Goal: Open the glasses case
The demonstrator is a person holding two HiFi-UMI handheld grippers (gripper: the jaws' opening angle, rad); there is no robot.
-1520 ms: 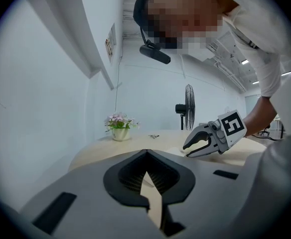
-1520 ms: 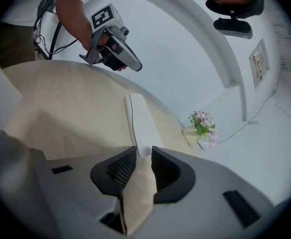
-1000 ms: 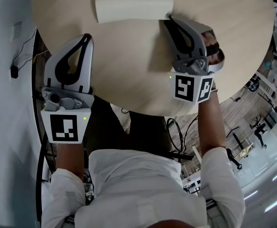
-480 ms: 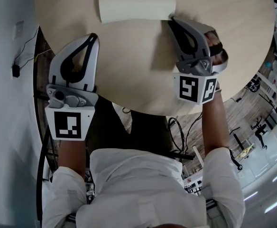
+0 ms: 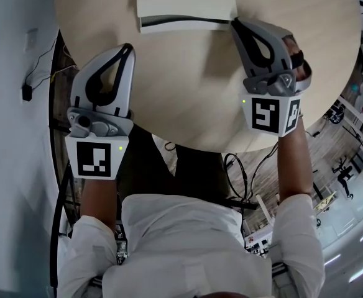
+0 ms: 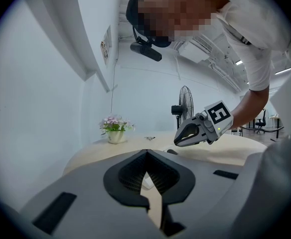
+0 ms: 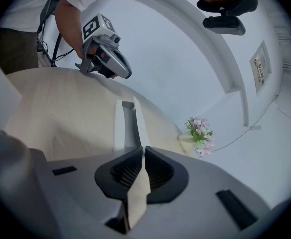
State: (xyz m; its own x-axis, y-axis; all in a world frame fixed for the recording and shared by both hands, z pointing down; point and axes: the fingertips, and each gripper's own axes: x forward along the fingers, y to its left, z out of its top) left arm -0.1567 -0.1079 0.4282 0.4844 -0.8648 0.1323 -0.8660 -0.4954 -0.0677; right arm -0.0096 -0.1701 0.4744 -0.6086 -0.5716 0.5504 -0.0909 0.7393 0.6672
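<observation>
Right gripper (image 7: 142, 149): jaws drawn almost together, apparently pinching the lid edge at the near end of the case (image 5: 188, 8), which lies lengthwise straight ahead of its tips. Left gripper (image 6: 145, 152): jaws closed on nothing, held above the edge of the table (image 5: 188, 98), well apart from the case, which lies ahead of it and to its right. Progress: the task is under way. A dark slit runs along the case front, so the lid is judged cracked but far from fully raised; swinging it back on its hinge is left. Surface: round table, pale wood finish. Room: a pot of pink flowers (image 7: 198, 133) beyond the case's far end, a standing fan (image 6: 184, 103), white walls.
</observation>
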